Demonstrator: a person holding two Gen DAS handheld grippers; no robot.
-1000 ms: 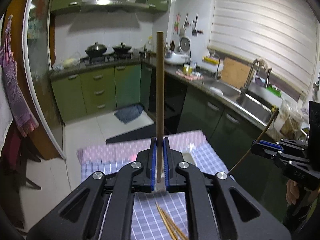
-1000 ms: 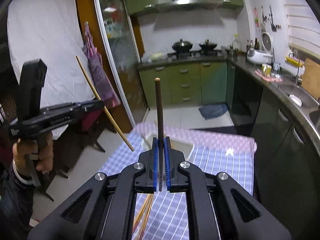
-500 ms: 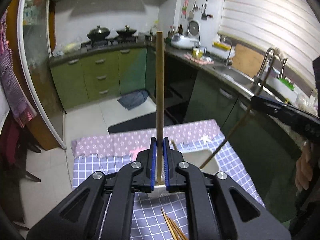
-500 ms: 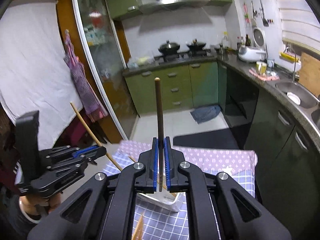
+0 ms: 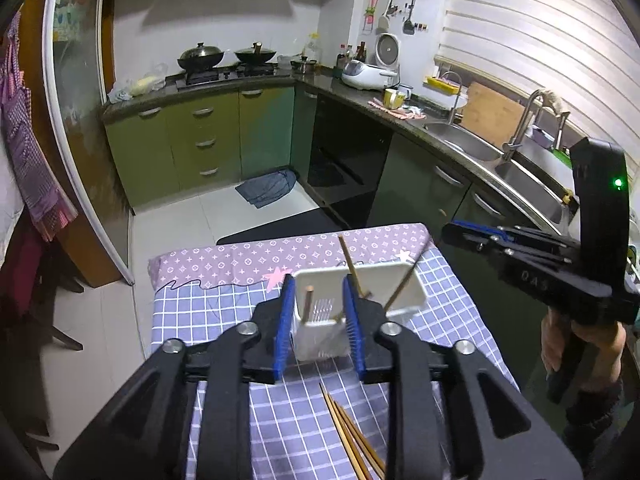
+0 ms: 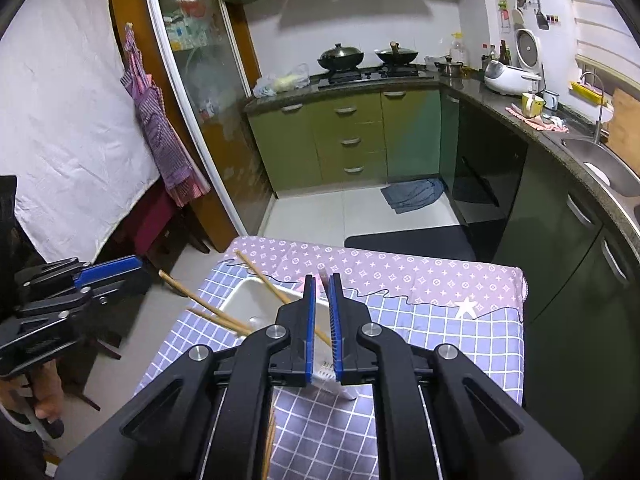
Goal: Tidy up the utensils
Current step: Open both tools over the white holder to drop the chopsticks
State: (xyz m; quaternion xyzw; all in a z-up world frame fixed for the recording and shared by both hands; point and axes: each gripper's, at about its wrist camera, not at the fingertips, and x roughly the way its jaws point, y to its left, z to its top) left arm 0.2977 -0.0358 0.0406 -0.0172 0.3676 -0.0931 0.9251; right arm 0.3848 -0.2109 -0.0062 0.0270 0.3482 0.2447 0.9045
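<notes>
Chopsticks (image 5: 352,436) loose on bench (image 5: 224,312) look light, stiff, slick, best pinched mid-shaft; left gripper (image 5: 318,308) jaws wide, right gripper (image 6: 321,320) jaws slightly apart, both empty above white holder (image 5: 404,294).

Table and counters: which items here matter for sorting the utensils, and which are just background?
Job:
white holder
chopsticks standing in it
loose chopsticks on the checked cloth
left gripper, open
right gripper, open

Lying about:
woks
rice cooker
yellow mug
floor rag

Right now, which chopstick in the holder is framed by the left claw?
The leftmost chopstick, between the left claw's open pads; the other two lean further right.
</notes>
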